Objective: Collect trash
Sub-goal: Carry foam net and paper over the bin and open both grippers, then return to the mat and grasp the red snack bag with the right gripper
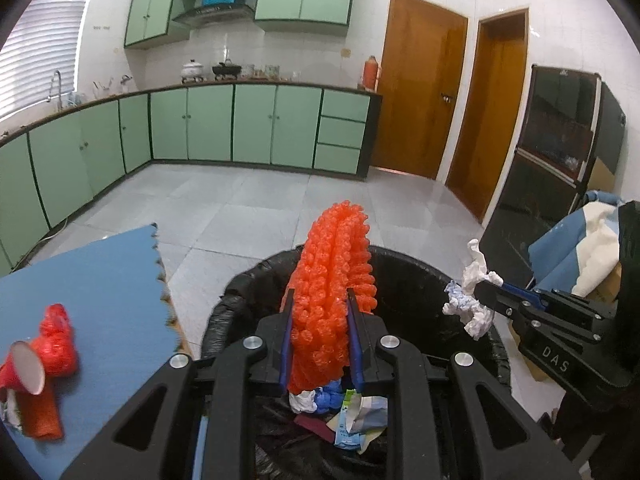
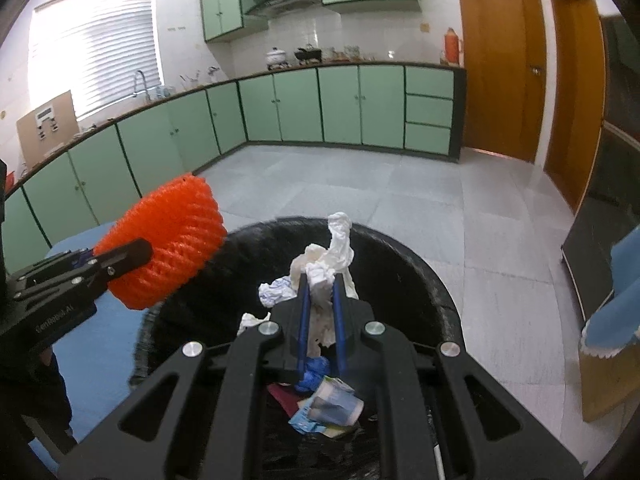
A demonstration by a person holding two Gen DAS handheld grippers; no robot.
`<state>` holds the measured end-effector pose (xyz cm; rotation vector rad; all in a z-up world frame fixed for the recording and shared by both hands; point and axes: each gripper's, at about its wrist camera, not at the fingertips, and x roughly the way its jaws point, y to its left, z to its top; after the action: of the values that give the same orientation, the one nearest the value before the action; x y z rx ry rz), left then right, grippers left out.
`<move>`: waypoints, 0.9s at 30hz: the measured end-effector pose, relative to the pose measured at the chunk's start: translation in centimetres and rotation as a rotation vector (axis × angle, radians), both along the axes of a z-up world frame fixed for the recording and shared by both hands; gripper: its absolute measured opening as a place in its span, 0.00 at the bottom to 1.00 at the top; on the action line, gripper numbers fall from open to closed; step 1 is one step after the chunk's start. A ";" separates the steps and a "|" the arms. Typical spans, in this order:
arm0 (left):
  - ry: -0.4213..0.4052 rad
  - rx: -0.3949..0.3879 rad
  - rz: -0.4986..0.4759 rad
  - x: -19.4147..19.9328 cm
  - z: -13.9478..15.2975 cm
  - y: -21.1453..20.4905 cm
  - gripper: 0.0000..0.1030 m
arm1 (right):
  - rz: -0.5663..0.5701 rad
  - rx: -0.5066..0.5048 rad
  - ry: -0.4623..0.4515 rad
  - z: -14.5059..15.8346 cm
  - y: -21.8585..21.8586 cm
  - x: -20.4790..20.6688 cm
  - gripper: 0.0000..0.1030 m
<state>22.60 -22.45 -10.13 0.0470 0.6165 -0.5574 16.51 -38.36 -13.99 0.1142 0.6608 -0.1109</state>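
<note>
My left gripper (image 1: 320,300) is shut on an orange foam net (image 1: 336,276) and holds it upright over the black-lined trash bin (image 1: 416,268). It also shows in the right wrist view (image 2: 172,240), at the left. My right gripper (image 2: 320,280) is shut on crumpled white tissue (image 2: 332,248) above the same bin (image 2: 400,256); from the left wrist view the tissue (image 1: 472,292) hangs over the bin's right rim. Inside the bin lie wrappers, paper and a blue glove (image 2: 312,376).
A blue foam mat (image 1: 92,280) at the left carries a red paper cup (image 1: 24,368), a red plastic bag (image 1: 56,336) and an orange net piece (image 1: 40,416). Green cabinets line the far walls. A dark cabinet (image 1: 548,152) and piled cloth (image 1: 584,248) stand right.
</note>
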 end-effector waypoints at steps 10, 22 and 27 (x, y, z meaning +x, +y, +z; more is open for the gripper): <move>0.067 0.029 -0.031 2.1 -2.5 -2.7 0.35 | -0.057 0.037 0.047 -3.2 -1.8 1.1 0.39; 0.024 -0.017 0.067 0.9 0.6 3.4 0.56 | -0.131 0.062 -0.011 -0.2 -1.0 -1.8 0.90; -0.042 -0.010 0.148 -1.2 2.4 8.8 0.57 | -0.077 0.068 -0.053 2.0 2.6 -2.4 0.91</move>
<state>21.39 -13.68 -7.71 0.0033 0.5714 -0.4157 14.07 -35.79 -11.99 0.2073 0.6073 -0.1590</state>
